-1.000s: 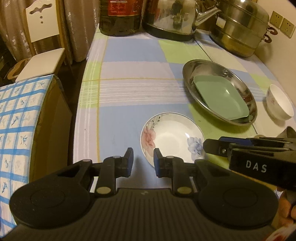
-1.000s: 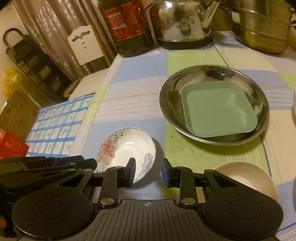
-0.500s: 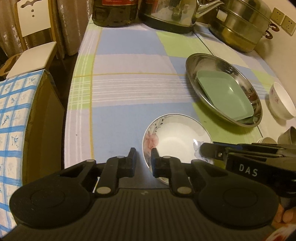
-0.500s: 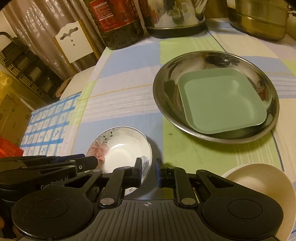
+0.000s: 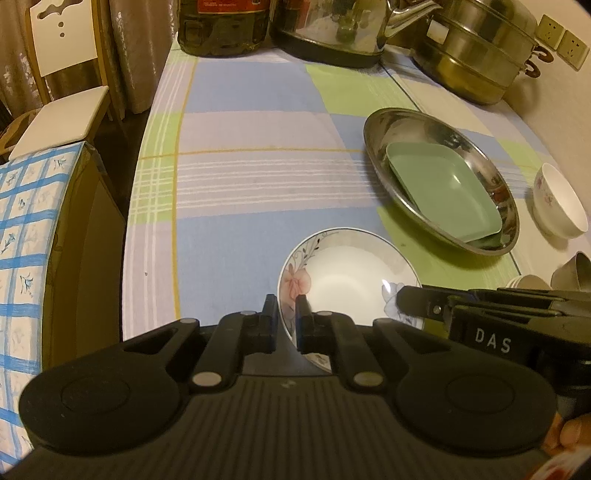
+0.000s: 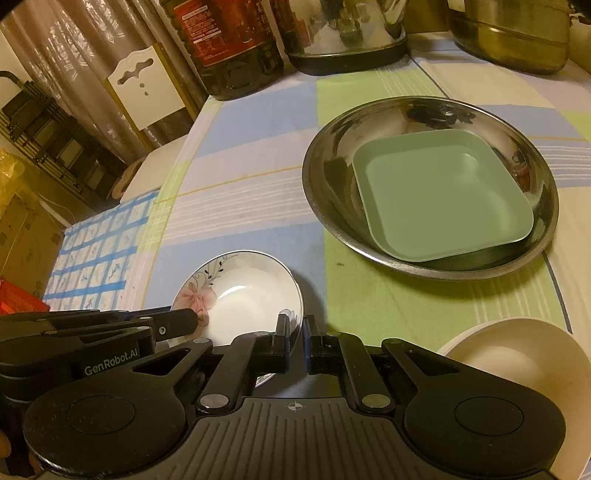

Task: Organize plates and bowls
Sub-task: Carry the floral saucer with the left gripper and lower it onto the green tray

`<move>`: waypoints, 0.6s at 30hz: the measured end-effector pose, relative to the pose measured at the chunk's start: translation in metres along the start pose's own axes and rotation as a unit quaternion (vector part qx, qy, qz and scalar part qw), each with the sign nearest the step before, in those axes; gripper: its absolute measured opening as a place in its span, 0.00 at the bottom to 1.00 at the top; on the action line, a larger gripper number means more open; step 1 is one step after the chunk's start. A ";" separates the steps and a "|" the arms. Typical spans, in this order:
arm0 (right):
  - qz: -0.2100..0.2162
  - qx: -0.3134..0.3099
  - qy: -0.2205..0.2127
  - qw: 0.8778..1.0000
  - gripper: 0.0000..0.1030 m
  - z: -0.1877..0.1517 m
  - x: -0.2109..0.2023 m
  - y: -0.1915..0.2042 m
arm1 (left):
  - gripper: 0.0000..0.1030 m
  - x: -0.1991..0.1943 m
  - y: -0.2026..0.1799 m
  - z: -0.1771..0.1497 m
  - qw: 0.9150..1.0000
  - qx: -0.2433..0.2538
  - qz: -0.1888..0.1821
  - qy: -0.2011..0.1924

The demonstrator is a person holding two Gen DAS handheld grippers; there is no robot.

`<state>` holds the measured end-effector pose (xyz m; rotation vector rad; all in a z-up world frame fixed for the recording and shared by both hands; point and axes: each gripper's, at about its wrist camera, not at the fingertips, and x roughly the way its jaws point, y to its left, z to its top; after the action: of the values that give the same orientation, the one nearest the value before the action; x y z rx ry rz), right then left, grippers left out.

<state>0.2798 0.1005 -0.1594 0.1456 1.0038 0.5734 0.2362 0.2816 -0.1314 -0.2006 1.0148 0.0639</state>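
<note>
A white floral bowl (image 5: 347,273) sits near the table's front edge; it also shows in the right wrist view (image 6: 243,291). My left gripper (image 5: 286,314) is shut on its left rim. My right gripper (image 6: 294,334) is shut on its right rim, and shows in the left wrist view as a black bar (image 5: 436,306). A green square plate (image 6: 439,195) lies in a round steel dish (image 6: 332,155), farther right. A cream bowl (image 6: 517,365) sits at the right gripper's right side.
A small white flowered bowl (image 5: 557,203) stands right of the steel dish (image 5: 380,129). An oil bottle (image 6: 225,40), a kettle (image 5: 332,29) and a steel steamer pot (image 5: 480,55) line the table's back. A chair (image 5: 62,110) and a blue-checked cloth (image 5: 22,229) lie left of the table.
Both grippers have moved in on the floral bowl and closed from open onto its opposite rims.
</note>
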 end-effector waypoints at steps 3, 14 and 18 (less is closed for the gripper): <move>0.003 0.003 -0.003 1.000 0.06 0.002 -0.004 -0.001 | 0.08 -0.005 -0.001 0.001 1.000 0.000 -0.001 -0.004; 0.011 0.010 -0.025 1.000 0.06 0.010 -0.035 -0.004 | 0.07 -0.029 -0.018 0.015 0.999 0.013 -0.019 -0.029; 0.004 0.021 -0.033 0.999 0.06 0.015 -0.046 -0.013 | 0.07 -0.031 -0.030 0.025 0.998 0.022 -0.035 -0.038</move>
<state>0.2790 0.0676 -0.1217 0.2051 0.9527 0.5521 0.2452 0.2585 -0.0877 -0.1914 0.9320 -0.0154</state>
